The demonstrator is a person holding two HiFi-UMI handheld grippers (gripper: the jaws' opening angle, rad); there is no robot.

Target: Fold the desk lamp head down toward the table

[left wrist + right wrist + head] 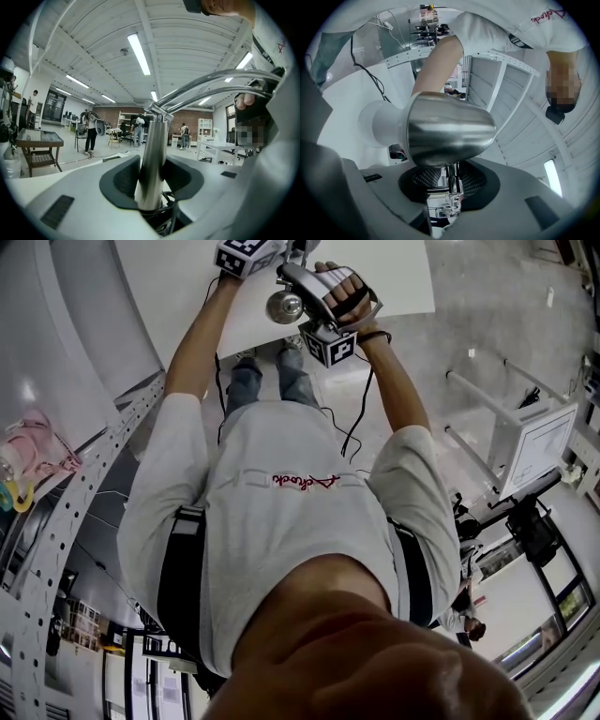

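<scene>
The room was a big workshop hall with a white ribbed ceiling, strip lights, a brick back wall and a few people standing far off. A white surface (pixel 394 277) lay ahead of the person and carried the lamp (pixel 284 307).

The lamp's post (pixel 152 140), a smooth chrome tube, stood nearly upright. The left tool (pixel 151 173) was clamped on it, dark pads pressed to either side at a medium width. From the top of the post two thin bright rods (pixel 211 83) curved up and away to the person's right, toward the hand with the right tool.

At the far end of those rods from the post sat the head (pixel 450 133), a polished bell-shaped metal shade. Its long axis lay roughly level across the right tool's line, with a white rounded part (pixel 379 124), probably the bulb, at its wide end. The head stood just above the right tool (pixel 452 180), which was drawn in fairly narrow on the slim joint (pixel 449 199) under the shade, and the meshed pads seemed to bear on it.

The right hand was thus the nearer to the head, and the left only steadied the post. The fold would likely mean swinging the head down from the post's top toward the surface, and the slick chrome could slip in the pads.
</scene>
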